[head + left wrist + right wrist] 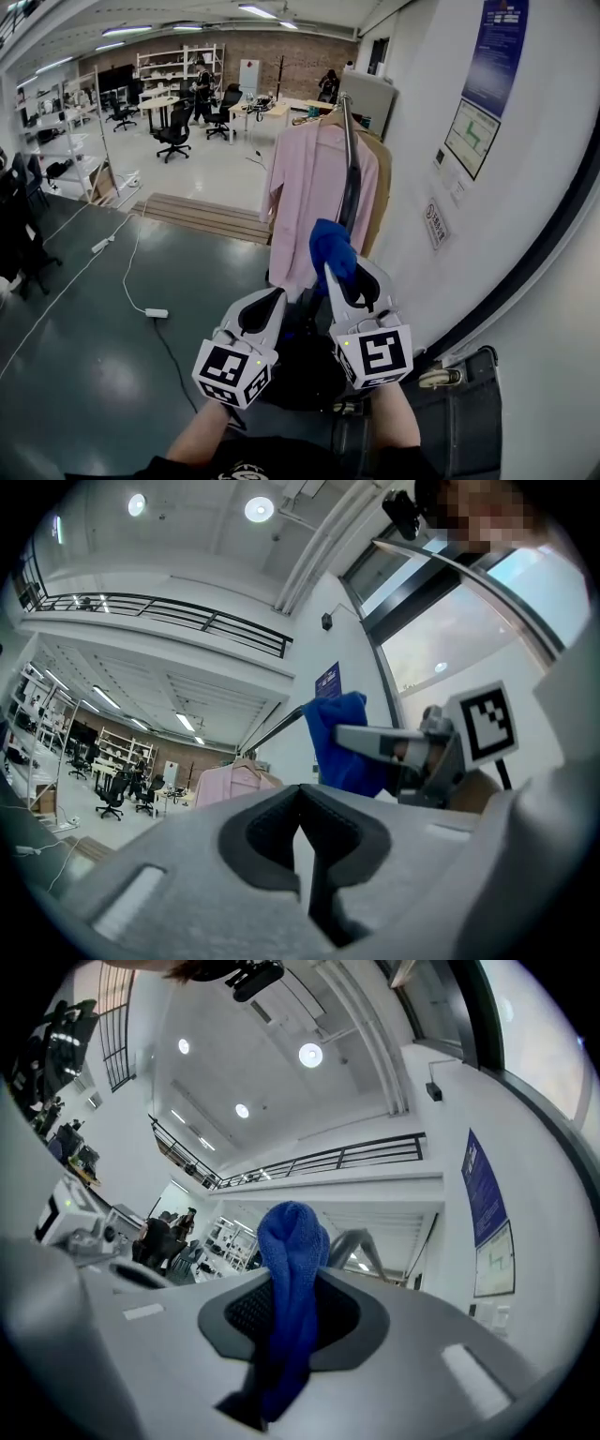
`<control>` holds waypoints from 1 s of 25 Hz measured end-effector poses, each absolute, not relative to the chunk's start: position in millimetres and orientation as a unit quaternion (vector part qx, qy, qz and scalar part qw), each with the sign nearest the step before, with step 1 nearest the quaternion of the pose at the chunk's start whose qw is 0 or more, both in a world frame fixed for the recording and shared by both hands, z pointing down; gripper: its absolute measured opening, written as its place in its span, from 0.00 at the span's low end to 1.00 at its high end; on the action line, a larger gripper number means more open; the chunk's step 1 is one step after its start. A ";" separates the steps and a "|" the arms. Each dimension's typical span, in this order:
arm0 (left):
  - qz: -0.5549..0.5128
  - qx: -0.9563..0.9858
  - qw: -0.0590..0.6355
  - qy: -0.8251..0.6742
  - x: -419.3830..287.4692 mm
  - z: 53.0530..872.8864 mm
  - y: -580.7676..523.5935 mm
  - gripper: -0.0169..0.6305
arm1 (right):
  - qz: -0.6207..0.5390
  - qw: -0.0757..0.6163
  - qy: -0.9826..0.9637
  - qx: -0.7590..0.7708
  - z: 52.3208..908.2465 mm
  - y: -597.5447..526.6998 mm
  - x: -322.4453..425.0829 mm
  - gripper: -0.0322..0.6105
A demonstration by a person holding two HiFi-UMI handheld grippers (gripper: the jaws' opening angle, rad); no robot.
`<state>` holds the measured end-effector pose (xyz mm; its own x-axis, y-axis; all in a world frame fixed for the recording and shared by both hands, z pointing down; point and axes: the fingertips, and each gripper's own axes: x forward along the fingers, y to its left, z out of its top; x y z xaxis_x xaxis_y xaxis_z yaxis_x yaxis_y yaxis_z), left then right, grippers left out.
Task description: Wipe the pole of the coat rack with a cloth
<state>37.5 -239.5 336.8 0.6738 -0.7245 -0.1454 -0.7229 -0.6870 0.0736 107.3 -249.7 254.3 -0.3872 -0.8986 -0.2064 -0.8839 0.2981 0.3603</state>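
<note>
The coat rack's dark pole [349, 187] rises just ahead of me by the wall, with a pink shirt [314, 197] hanging from it. My right gripper [339, 274] is shut on a blue cloth [333, 248], whose bunched top sits against the lower part of the pole. In the right gripper view the cloth [289, 1269] fills the gap between the jaws of the right gripper [291, 1288]. My left gripper [267, 307] hangs beside it to the left, shut and empty. The left gripper view has its own closed jaws [300, 808], the cloth [342, 742] and the pole [272, 728].
A white wall [525, 234] with posters runs close on the right. A tan coat [380, 187] hangs behind the shirt. A dark case [469, 412] stands at the lower right. A wooden platform [202, 216] and a power strip [155, 312] lie on the floor to the left.
</note>
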 end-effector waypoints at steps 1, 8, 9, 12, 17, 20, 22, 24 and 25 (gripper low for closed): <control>-0.082 0.915 0.005 -0.396 36.1 336.7 -238.6 0.03 | -0.223 0.012 -0.799 0.558 240.0 -251.7 108.2 0.16; -0.086 0.911 0.002 -0.403 26.4 331.9 -236.4 0.03 | -0.229 0.001 -0.770 0.596 168.3 -290.8 136.5 0.16; -0.085 0.911 0.002 -0.403 25.4 331.5 -236.3 0.03 | -0.223 -0.001 -0.771 0.597 162.9 -298.0 140.6 0.16; -0.083 0.911 0.003 -0.403 24.3 332.8 -236.0 0.03 | -0.199 -0.013 -0.785 0.587 158.0 -306.9 145.9 0.16; -0.078 0.912 0.006 -0.402 24.7 336.9 -236.2 0.03 | -0.214 -0.024 -0.792 0.571 185.5 -274.6 138.9 0.16; -0.076 0.913 0.009 -0.401 26.9 339.8 -238.0 0.03 | -0.225 -0.007 -0.796 0.562 219.1 -252.9 128.6 0.16; -0.076 0.913 0.010 -0.400 27.8 341.7 -236.8 0.03 | -0.224 0.016 -0.801 0.555 253.3 -242.8 120.4 0.16; -0.075 0.914 0.012 -0.399 29.4 343.6 -236.6 0.03 | -0.223 0.047 -0.803 0.550 292.7 -239.4 114.6 0.16; -0.075 0.914 0.012 -0.398 30.6 344.6 -236.9 0.03 | -0.218 0.062 -0.805 0.549 312.4 -239.4 112.3 0.16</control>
